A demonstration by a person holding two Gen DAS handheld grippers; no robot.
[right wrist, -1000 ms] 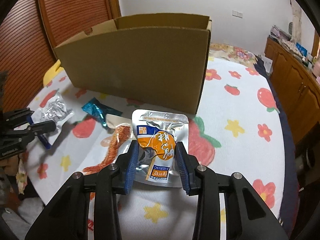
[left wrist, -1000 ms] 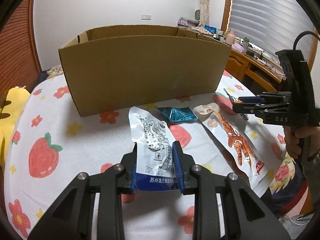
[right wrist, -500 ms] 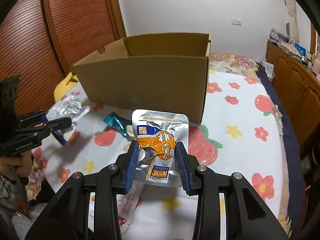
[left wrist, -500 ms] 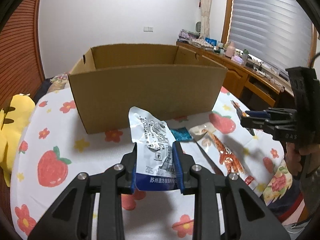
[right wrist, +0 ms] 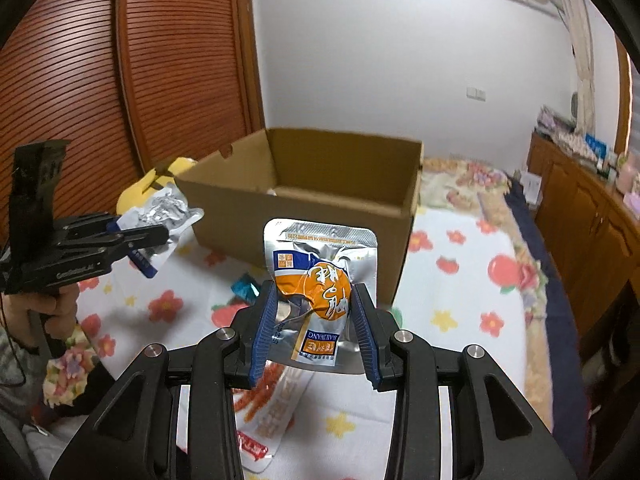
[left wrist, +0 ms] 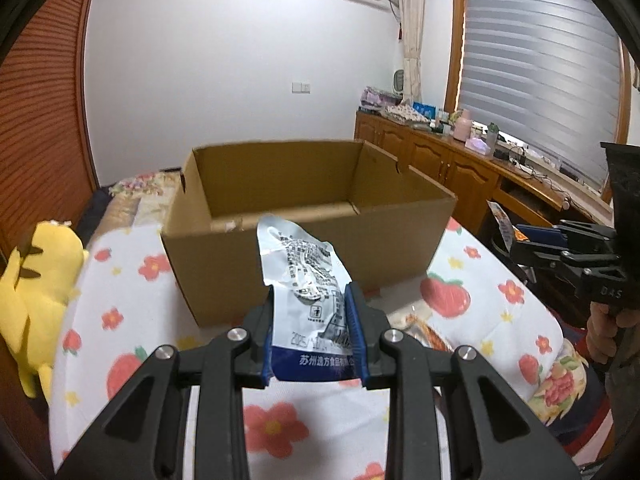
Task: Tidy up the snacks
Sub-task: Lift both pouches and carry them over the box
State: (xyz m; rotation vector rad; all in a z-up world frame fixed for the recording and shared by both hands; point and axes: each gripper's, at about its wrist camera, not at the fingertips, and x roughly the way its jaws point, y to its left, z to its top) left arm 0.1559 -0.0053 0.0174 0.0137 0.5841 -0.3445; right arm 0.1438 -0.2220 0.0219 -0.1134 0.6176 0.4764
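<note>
My left gripper (left wrist: 314,334) is shut on a silver and blue snack pouch (left wrist: 308,280), held up in the air in front of the open cardboard box (left wrist: 304,240). My right gripper (right wrist: 314,328) is shut on a silver and orange snack pouch (right wrist: 320,280), also lifted, short of the box (right wrist: 320,200). In the right wrist view the left gripper (right wrist: 120,240) shows at the left with its silver pouch (right wrist: 164,210). In the left wrist view the right gripper (left wrist: 560,248) shows at the right. A long red and white snack packet (right wrist: 268,408) and a small teal packet (right wrist: 244,286) lie on the tablecloth.
The table has a white cloth with strawberries and flowers (left wrist: 132,320). A yellow plush toy (left wrist: 36,280) lies at the left edge. A wooden sideboard (left wrist: 460,168) with clutter stands at the right, and a wooden slatted door (right wrist: 80,80) is behind.
Both grippers have risen with their pouches, so the box's inside now shows. The pouches stay clamped.
</note>
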